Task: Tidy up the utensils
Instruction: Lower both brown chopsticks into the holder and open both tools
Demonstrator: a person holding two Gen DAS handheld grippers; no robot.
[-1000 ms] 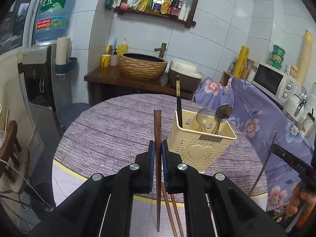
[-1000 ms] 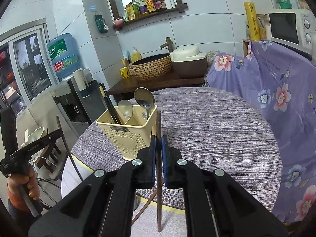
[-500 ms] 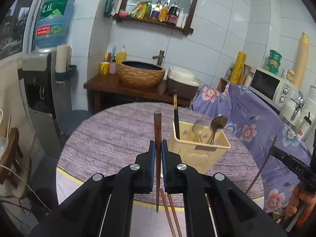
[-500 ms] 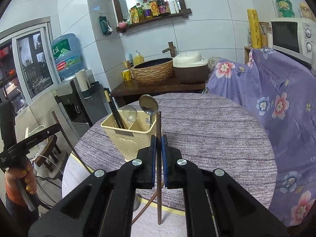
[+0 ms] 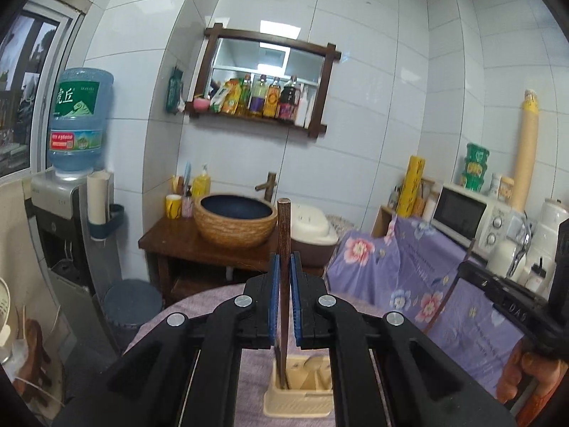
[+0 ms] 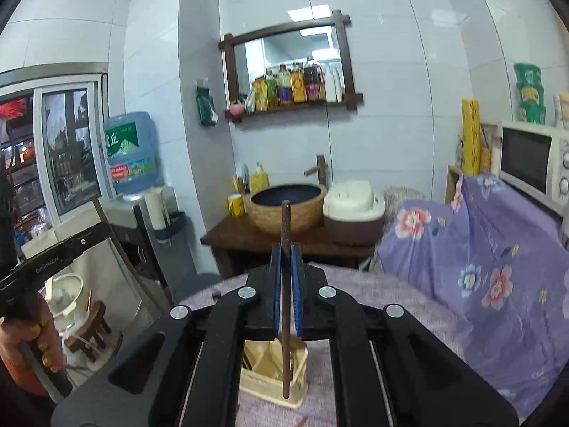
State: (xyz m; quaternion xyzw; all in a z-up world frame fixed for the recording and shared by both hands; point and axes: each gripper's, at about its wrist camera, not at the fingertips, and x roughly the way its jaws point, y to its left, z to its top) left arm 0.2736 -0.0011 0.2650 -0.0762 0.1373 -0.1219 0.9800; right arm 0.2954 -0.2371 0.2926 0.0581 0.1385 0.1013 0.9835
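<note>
Left gripper: clamped on a dark wooden chopstick, held upright.
Right gripper: likewise clamped on a second chopstick, also upright.
Utensil holder: cream, slotted, seen on the purple-clothed table, below both chopstick tips.
Step judged in hand: both chopsticks are to be lowered into one compartment.
Technique advised: each stick should be kept vertical, its tip centred over the slot, and released only once seated.
</note>
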